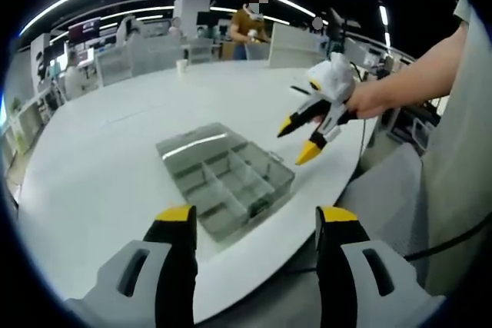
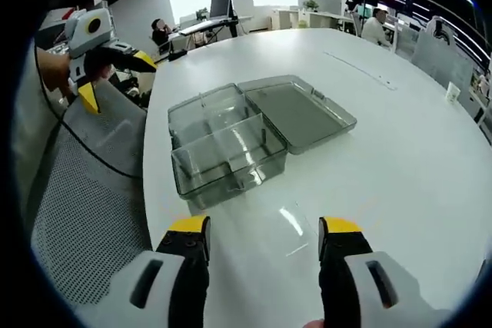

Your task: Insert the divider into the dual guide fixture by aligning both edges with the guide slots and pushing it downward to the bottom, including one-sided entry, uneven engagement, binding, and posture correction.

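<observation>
Where the left gripper view looks past our left tool [image 1: 254, 224], jaws wide and empty, the clear compartment box [image 1: 231, 178] lies on the white tabletop [image 1: 100, 167] just ahead; the right tool [image 1: 301, 138] hovers beyond it, jaws apart. In the right gripper view, our right tool [image 2: 263, 234] gapes wide, box [image 2: 227, 151] ahead with lid [image 2: 296, 113] open flat, left tool [image 2: 115, 74] up-left. We cannot pick out a loose divider.

One clear compartment box [image 2: 231, 144], two claws [image 1: 254, 224] [image 2: 264, 236], one mesh chair [image 2: 84, 197]

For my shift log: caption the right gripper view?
Open right claw hovers before a clear box with its lid open on a white table.
</observation>
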Motion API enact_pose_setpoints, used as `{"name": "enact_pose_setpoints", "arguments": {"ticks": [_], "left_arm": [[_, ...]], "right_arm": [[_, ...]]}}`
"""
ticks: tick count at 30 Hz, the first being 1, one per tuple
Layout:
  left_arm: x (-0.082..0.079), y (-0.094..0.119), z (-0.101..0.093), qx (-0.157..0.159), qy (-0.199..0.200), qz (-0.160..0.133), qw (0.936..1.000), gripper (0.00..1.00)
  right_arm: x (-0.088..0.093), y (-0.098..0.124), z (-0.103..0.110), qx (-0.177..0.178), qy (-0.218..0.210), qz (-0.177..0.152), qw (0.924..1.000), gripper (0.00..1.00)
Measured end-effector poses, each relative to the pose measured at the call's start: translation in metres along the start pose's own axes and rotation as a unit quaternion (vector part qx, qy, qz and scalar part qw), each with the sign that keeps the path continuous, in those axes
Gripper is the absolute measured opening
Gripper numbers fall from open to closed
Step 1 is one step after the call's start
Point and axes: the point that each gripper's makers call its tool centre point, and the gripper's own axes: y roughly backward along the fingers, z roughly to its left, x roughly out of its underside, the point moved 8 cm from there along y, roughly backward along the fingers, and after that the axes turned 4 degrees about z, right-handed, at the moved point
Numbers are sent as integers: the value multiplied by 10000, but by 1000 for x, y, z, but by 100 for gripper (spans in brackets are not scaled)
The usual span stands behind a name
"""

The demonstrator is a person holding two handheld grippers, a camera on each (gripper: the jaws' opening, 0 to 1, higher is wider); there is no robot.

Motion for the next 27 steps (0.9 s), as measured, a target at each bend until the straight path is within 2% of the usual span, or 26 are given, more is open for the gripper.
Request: {"name": "enact_pose_setpoints", "arguments": {"ticks": [8,27], "left_arm": [[0,-1,0,12,16,36,10000,61],[0,-2,4,-25,22,76,10000,61]], "right_arm": [[1,-10,-3,-31,445,370,9983,52],[1,-24,-14,-276,988,861,9910,45]]}}
